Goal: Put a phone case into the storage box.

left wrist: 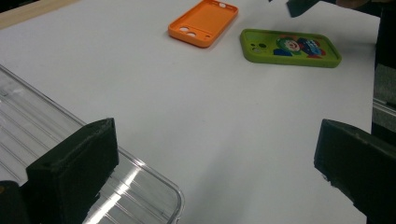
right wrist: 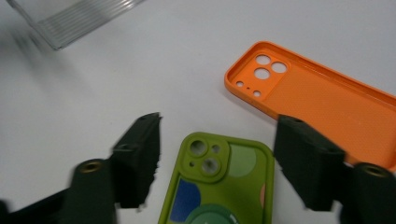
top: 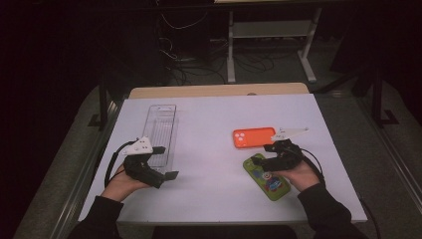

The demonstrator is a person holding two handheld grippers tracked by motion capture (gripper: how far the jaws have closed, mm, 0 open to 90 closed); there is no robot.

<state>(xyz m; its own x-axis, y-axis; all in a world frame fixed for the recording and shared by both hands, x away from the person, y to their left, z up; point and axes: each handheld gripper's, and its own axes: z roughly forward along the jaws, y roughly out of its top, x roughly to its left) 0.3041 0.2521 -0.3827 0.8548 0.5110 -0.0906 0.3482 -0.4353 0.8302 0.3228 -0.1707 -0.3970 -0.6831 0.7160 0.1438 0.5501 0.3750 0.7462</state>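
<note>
A green phone case (top: 266, 179) printed with a cartoon figure lies flat on the white table (top: 214, 144), at about four o'clock from the table's middle, its camera cut-outs toward the person's left. Over its camera end hangs the right gripper (top: 260, 160), jaws spread wide to either side of the case and touching nothing; in the right gripper view the case (right wrist: 219, 186) sits in the gap between them. Just beyond it, at twelve o'clock from the green one, an orange phone case (top: 254, 137) lies inside-up, close by but apart. Across the table at nine o'clock, a clear ribbed plastic tray (top: 161, 133) runs lengthwise away from the person. The left gripper (top: 166, 163) is at the tray's near end, jaws wide apart and empty; in the left gripper view one jaw stands over the tray's corner (left wrist: 154, 186), the other over bare table. A hand (top: 122, 184) in a dark sleeve holds each tool. Beyond the table, cables and a white stand (top: 268, 37) occupy the dim floor.
</note>
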